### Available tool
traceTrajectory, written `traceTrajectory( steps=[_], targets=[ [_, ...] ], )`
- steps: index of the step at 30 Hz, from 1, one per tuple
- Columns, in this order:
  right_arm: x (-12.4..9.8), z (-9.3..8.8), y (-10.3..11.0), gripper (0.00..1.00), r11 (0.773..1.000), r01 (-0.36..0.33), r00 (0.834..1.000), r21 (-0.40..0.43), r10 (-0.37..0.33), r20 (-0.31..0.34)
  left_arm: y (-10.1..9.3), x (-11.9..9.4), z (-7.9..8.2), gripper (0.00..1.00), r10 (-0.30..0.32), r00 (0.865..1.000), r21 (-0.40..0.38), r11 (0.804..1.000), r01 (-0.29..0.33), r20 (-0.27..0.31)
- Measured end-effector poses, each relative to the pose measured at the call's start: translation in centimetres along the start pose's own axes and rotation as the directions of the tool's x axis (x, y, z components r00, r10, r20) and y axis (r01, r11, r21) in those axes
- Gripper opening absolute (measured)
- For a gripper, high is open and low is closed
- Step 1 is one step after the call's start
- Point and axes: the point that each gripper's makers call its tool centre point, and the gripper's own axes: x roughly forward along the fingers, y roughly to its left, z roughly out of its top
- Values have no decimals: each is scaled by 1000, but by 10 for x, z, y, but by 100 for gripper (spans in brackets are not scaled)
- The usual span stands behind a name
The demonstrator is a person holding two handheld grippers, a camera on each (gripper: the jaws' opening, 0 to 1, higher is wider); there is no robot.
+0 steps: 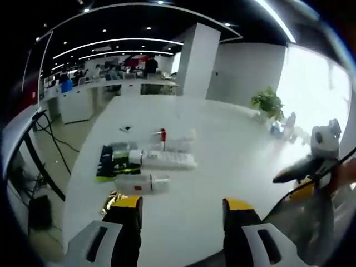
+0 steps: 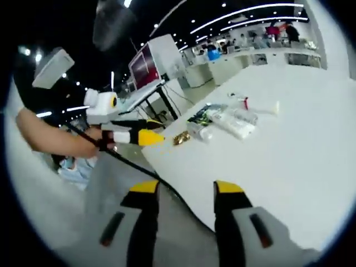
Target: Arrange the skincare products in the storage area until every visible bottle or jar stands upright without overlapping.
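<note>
On the long white table (image 1: 222, 167), toward its left half in the left gripper view, the skincare products lie in a loose cluster, none of them held. A white bottle (image 1: 140, 183) lies on its side nearest the camera, with a small gold-wrapped item (image 1: 110, 199) just beside it near the table edge. Behind the bottle sit a dark green-and-black packet (image 1: 107, 162), a white jar or tube (image 1: 135, 157) and a flat white tray (image 1: 169, 161). A small red-capped bottle (image 1: 163, 135) stands upright farther back, near some clear containers (image 1: 183, 143) that are too blurred to sort out. The left hand-held gripper (image 1: 181, 214) hangs over the near table edge with its yellow-tipped jaws spread wide and nothing between them, well apart from the cluster. The right hand-held gripper (image 2: 181, 194) is off the table's edge above the floor, jaws likewise wide apart and bare. In the right gripper view the same cluster appears up the table: the gold-wrapped item (image 2: 181, 137) closest to the edge, the white bottle (image 2: 201, 131) beside it, the tray (image 2: 239, 125) beyond. The left hand-held gripper (image 2: 150, 136) also shows there, held by a person's hand (image 2: 105, 139) at the table edge near the gold item. A potted plant (image 1: 268, 102) stands at the far side of the table.
</note>
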Motion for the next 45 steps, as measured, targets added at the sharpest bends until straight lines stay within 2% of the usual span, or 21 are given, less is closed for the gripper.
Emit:
traceTrajectory(
  steps=[1,3,5,7,8,9,10,12,13,15,16,18,21,24,27,30,33,37,39,43,45],
  targets=[
    [-4,9,6,39,997,-63,997,55,61,40,-4,1,-1,60,-13,1000,-1,1000,13,-7],
    [-8,6,0,38,998,-39,999,40,38,22,-10,0,0,60,-33,999,3,999,33,-9],
    [-13,19,8,36,995,-85,993,42,81,91,-15,1,-2,59,-69,997,26,997,70,-14],
    [-20,31,27,35,969,-227,962,103,206,180,-17,2,-5,59,-86,996,33,996,87,-26],
    [-23,32,19,35,971,-202,966,129,175,189,-16,3,-6,59,-88,996,27,996,89,-31],
    [-24,28,-1,35,991,-85,982,102,65,179,-15,3,-6,58,-88,996,24,996,89,-31],
    [-26,25,-13,35,993,-14,986,120,-6,168,-16,2,-3,58,-99,995,6,995,99,-14],
    [-27,29,-24,36,988,51,976,148,-80,201,-20,1,3,59,-139,990,-9,990,139,14],
    [-28,30,-31,36,985,116,968,128,-141,210,-22,0,6,59,-154,988,-12,988,155,20],
    [-28,29,-36,37,982,164,964,93,-179,198,-22,0,11,61,-161,986,-24,987,162,37],
    [-26,28,-43,37,968,251,953,15,-250,173,-17,1,18,62,-153,987,-39,987,156,54],
    [-27,29,-52,38,947,322,930,15,-319,183,-16,5,30,62,-158,982,-32,986,162,107],
    [-28,25,-54,38,940,341,925,22,-340,170,-21,16,33,63,-183,979,-40,982,187,87],
    [-29,25,-58,38,942,336,928,26,-335,163,-24,30,38,63,-199,978,32,980,197,58],
    [-28,22,-58,37,946,322,935,29,-322,148,-20,41,39,61,-186,983,92,978,186,-4],
    [-24,21,-54,37,955,297,944,10,-295,145,-16,50,50,64,-182,983,132,975,178,20],
    [-24,22,-46,36,959,281,949,-27,-274,155,-3,64,42,70,-162,985,182,969,170,-60],
    [-22,19,-44,36,963,264,956,-48,-255,142,13,81,39,74,-121,982,286,945,159,-145],
    [-23,21,-48,35,964,264,955,-28,-258,144,17,95,42,74,-124,974,396,898,191,-188],
    [-26,23,-53,35,962,273,950,7,-270,159,19,111,47,73,-141,961,476,845,242,-239],
    [-27,23,-56,35,958,285,946,16,-284,159,18,122,50,70,-168,944,508,809,296,-284]
  ],
)
